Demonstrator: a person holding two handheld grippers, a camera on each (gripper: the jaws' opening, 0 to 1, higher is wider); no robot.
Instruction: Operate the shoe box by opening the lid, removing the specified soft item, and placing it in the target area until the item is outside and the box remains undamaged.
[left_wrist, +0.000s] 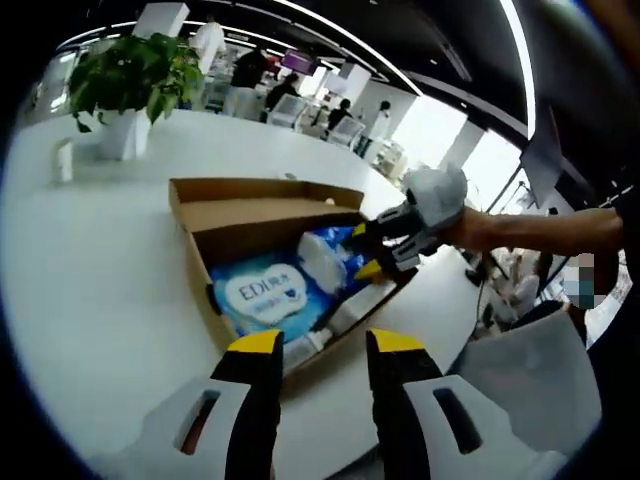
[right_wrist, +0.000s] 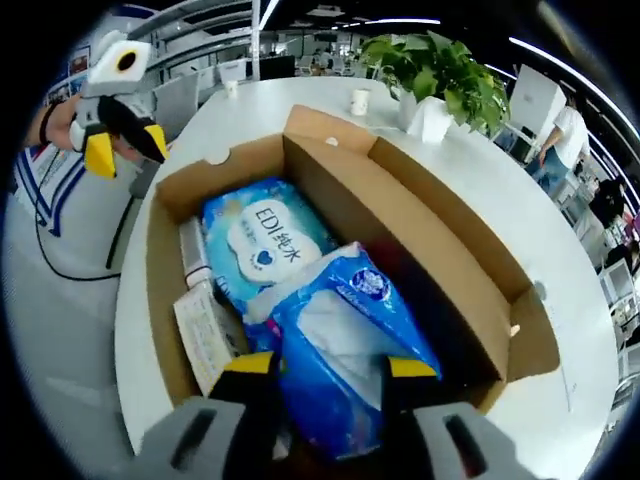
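A: Where is the soft pack?
B: A blue pack (right_wrist: 345, 350) lies in the open box (right_wrist: 440, 240), on top of the other things, at the end nearest the right tongs (right_wrist: 330, 368). In the left gripper view it sits at the box's far right end (left_wrist: 325, 255).

A: Do the right tongs have it?
B: Their yellow-tipped jaws stand either side of the pack's near end, pressed into the wrapper. They look clenched on it. In the left gripper view the right tongs (left_wrist: 372, 252) reach into the box (left_wrist: 260, 212) from the right, a bare forearm (left_wrist: 545, 228) behind them.

A: And the left tongs?
B: Released. The jaws stand apart with nothing between them, above the box's near wall (left_wrist: 320, 345). In the right gripper view they (right_wrist: 125, 148) hang off the worktop's edge, well apart from the box.

A: What else is in the box?
B: A second blue pack (right_wrist: 262, 240) with a white label reading EDI, flat beside the first. Small white cartons (right_wrist: 205, 335) line the wall next to it. The lid flap stands open along one long side.

A: Around the box?
B: A round white worktop (right_wrist: 540, 200). A plant (right_wrist: 440, 65) in a white pot stands near the far edge, with a small cup (right_wrist: 360, 101) beside it. People stand in the room beyond.
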